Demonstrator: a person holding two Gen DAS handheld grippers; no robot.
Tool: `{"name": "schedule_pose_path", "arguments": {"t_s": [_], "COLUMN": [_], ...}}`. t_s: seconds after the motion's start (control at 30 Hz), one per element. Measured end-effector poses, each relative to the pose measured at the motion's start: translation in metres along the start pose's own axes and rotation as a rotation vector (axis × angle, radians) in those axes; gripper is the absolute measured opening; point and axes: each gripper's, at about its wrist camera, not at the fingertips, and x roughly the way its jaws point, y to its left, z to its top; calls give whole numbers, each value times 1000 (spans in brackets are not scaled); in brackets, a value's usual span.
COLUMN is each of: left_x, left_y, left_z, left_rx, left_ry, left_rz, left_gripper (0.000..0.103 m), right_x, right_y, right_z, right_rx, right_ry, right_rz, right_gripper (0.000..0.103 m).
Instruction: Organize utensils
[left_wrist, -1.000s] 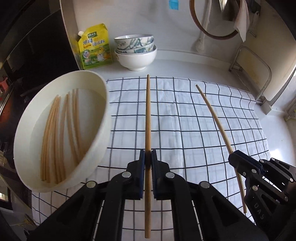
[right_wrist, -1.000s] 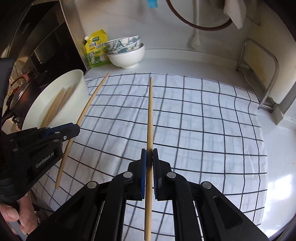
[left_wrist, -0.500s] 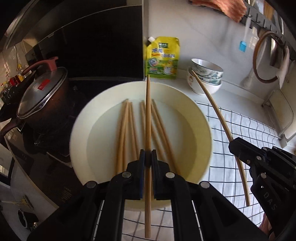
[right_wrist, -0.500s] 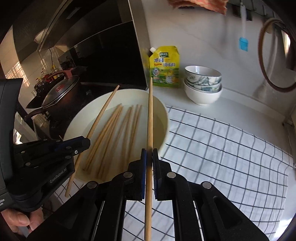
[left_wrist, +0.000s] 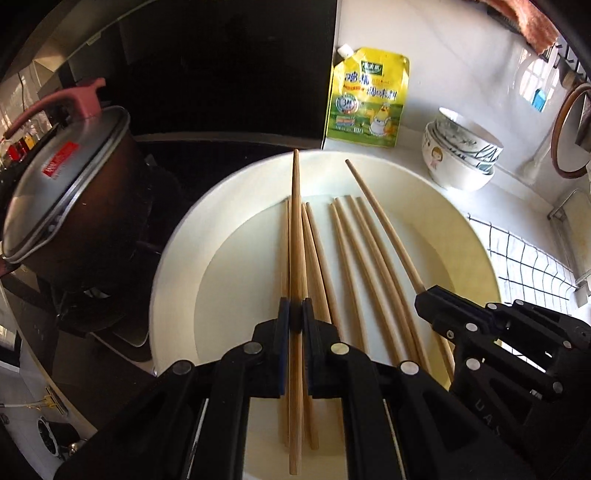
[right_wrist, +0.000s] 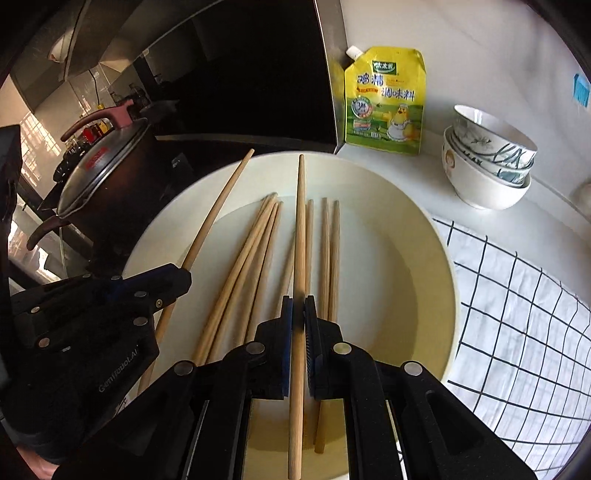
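With each claw, left claw and right claw, clamped on one chopstick over the white bowl at frame center, lower both level beside the loose chopsticks before letting go.

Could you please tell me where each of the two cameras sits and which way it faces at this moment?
Left wrist: rides on the left hand-held gripper, looking steeply down its fingers at the white basin; own fingers clamp a chopstick, with the right hand-held gripper at the right edge.
Right wrist: rides on the right hand-held gripper, facing down at the basin; its fingers clamp another chopstick, the left hand-held gripper at the left edge.
Shared: basin, loose chopsticks, yellow pouch, stacked bowls, pot.
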Motion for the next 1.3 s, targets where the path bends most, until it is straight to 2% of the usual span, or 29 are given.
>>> {"name": "schedule_pose_path", "arguments": {"t_s": [0.27, 0.33, 0.37, 0.4, 0.47, 0.57, 0.63, 0.67, 1.3], "left_x": [20, 19, 18, 17, 14, 8, 0, -5, -51], "left_y": [7, 9, 11, 12, 16, 20, 22, 22, 16], "left_z": [-6, -7, -8, -9, -12, -16, -18, -19, -31], "left_rx": [-6, -15, -19, -25, -37, -48, -51, -51, -38], "left_ry": [51, 53, 56, 58, 57, 49, 26, 9, -62], "left_rz": [-17, -16, -10, -4, 0, 5, 10, 13, 22], "left_gripper": [8, 11, 14, 21, 27, 43, 62, 64, 65], "right_x": [16, 15, 13, 10, 6, -3, -10, -13, -62], "right_y": [-6, -7, -8, -8, -9, -11, -12, -12, -3], "right_z": [-3, -4, -4, -6, -7, -11, -14, -16, -32], "right_rx": [20, 23, 24, 26, 32, 42, 48, 48, 41], "right_ry": [31, 25, 19, 13, 3, -9, -15, -18, -88], "right_rz": [-30, -37, -41, -44, -45, -48, -51, -53, -90], "right_gripper": [7, 11, 15, 15, 16, 17, 17, 17, 24]}}
